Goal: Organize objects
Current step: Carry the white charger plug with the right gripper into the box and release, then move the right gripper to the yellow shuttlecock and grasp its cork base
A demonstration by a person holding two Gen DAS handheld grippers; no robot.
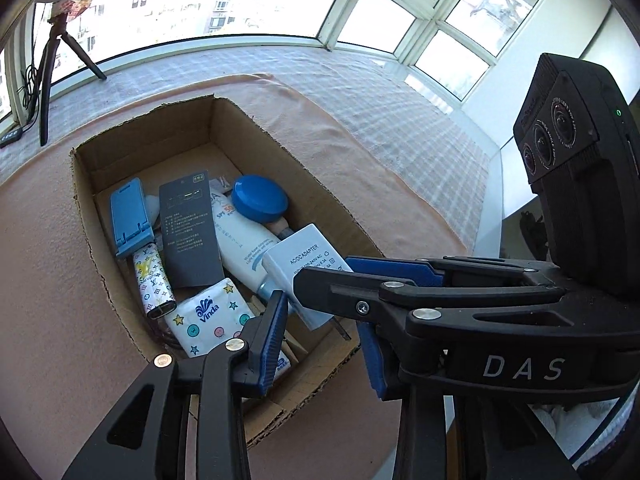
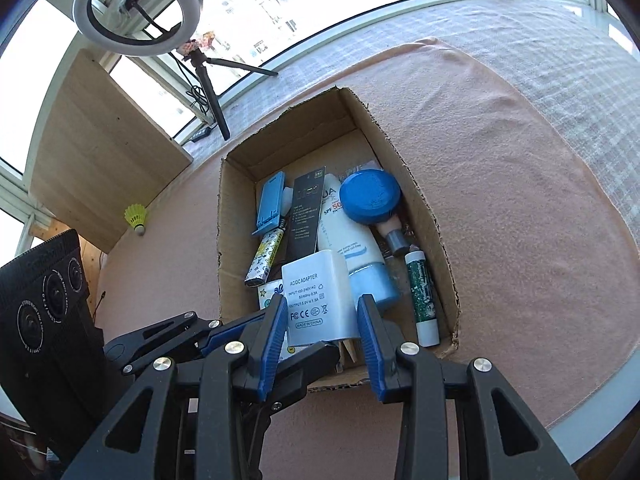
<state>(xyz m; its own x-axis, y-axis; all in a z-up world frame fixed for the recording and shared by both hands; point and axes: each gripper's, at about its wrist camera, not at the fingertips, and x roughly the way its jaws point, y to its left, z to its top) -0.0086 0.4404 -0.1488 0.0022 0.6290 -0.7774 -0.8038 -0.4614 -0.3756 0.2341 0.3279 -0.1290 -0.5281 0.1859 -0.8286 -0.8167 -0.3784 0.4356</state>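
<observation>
We look across a glazed corner of a room, with windows behind a table covered in a pink cloth (image 2: 500,200) over a checked one. On the pink cloth sits an open cardboard box (image 2: 236,216), already holding several things. A ring light on a tripod (image 2: 136,8) stands by the window, and a yellow shuttlecock (image 2: 136,220) lies near a wooden board at the table's edge.

Inside the box we see a white sunscreen tube (image 2: 348,240) lying lengthwise, a dark card package (image 2: 306,216) beside it, a blue phone stand (image 2: 270,204) by the left wall, a round blue-lidded jar (image 2: 370,196) toward the far right, a patterned lighter-shaped case (image 2: 266,258), a green lip-balm stick (image 2: 422,292) along the right wall, and a Vinda tissue pack (image 1: 208,316) at the near end.

Our right gripper (image 2: 322,320) is clenched on a white AC/DC adapter (image 2: 316,296), its blue pads pressing both sides, holding it over the near end of the box. Our left gripper (image 1: 320,340) hovers just beside it; it holds nothing, and the adapter's corner lies between its fingers, untouched.
</observation>
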